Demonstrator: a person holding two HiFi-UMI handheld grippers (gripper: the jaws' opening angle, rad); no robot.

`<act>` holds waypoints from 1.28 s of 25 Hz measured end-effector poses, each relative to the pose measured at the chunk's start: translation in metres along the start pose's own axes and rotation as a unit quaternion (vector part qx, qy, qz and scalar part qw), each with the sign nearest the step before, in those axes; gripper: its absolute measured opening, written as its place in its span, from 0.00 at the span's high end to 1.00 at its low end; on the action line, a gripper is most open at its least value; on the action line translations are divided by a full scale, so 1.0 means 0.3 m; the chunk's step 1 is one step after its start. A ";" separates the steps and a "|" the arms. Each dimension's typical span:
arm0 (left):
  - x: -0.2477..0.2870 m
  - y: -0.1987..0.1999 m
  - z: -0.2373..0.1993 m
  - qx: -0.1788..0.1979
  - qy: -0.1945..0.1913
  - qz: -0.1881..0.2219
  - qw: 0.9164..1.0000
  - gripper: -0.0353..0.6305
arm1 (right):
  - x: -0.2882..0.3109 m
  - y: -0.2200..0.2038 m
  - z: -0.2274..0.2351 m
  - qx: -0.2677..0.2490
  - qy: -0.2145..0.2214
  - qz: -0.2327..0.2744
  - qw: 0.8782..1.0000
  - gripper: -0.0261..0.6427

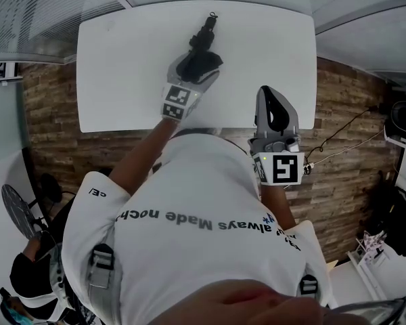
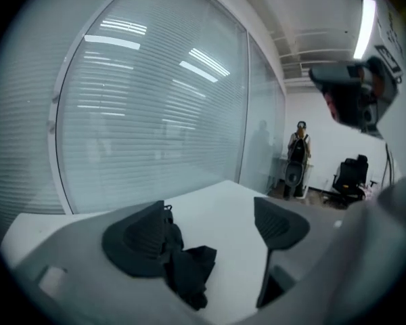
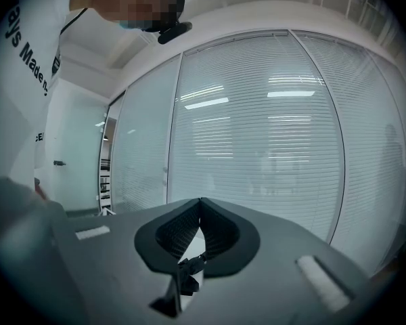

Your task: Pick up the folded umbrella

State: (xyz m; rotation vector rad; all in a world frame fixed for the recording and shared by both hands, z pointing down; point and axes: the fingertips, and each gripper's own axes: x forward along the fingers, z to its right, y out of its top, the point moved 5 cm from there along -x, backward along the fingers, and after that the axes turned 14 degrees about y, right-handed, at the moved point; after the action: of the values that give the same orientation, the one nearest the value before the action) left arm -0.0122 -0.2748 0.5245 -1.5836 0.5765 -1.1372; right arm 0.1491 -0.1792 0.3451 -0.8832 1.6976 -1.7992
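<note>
The black folded umbrella (image 1: 204, 36) lies at the far middle of the white desk (image 1: 122, 66). The left gripper (image 1: 199, 65) hangs over the umbrella's near end, jaws released, fabric loose between them. The right gripper (image 1: 276, 100), jaws clenched on nothing, hovers at the desk's near edge.

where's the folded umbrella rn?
Head view: the black folded fabric umbrella lies far-centre on the white table, just ahead of the left claw; its near end sits between that claw's open jaws.

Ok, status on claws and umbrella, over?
Left claw open around black folded fabric umbrella, not gripping. Right claw shut, empty. Nothing in the way.
</note>
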 end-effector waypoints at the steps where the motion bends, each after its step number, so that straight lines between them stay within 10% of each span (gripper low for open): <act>1: 0.036 -0.043 -0.012 0.004 0.006 -0.015 1.000 0.32 | 0.002 -0.001 0.002 0.000 0.000 0.000 1.000 0.96; 11: 0.318 -0.388 -0.096 0.011 0.034 -0.166 0.985 0.23 | 0.003 -0.033 0.001 0.008 -0.008 -0.015 1.000 0.96; 32: 0.442 -0.639 -0.112 0.029 0.075 -0.277 0.958 0.27 | -0.024 -0.079 0.037 0.030 -0.025 -0.028 0.999 0.96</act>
State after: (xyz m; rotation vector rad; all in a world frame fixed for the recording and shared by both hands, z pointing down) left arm -0.0195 -0.3361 0.7516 -1.6644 0.1879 -1.6850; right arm 0.1638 -0.1791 0.3681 -0.9514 1.5946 -1.8386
